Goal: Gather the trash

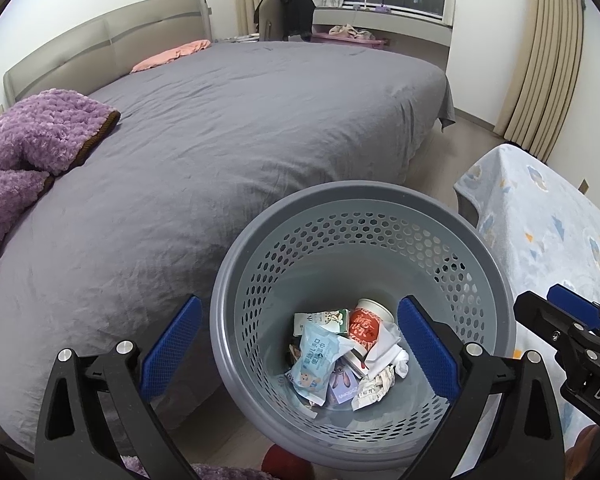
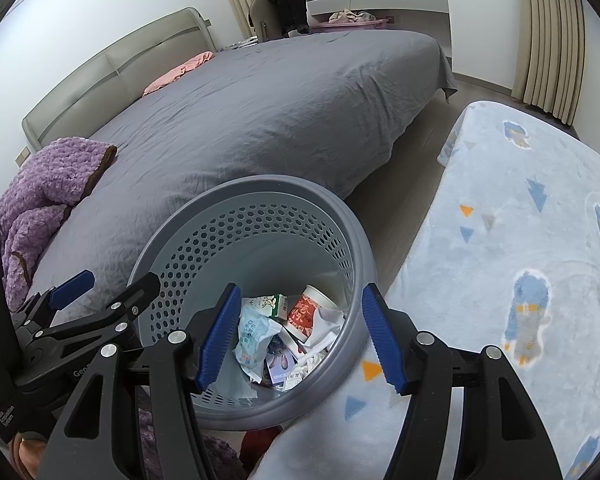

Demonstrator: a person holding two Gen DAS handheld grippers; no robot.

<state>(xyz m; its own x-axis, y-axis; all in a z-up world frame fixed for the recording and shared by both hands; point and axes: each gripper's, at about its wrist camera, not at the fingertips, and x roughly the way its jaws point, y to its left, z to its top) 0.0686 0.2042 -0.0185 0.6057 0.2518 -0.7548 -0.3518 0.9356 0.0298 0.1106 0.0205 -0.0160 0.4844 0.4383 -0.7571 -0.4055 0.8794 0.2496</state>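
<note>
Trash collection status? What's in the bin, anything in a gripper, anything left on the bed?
Done: the grey bin already holds trash: a red paper cup, a blue wrapper, crumpled paper. In hand: nothing; the left gripper and right gripper are both open and empty above the bin. Left: no loose trash shows on the grey bed, only a purple blanket.

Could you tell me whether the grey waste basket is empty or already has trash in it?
Partly filled: the basket holds a paper cup, wrappers and crumpled paper on its bottom only.
</note>
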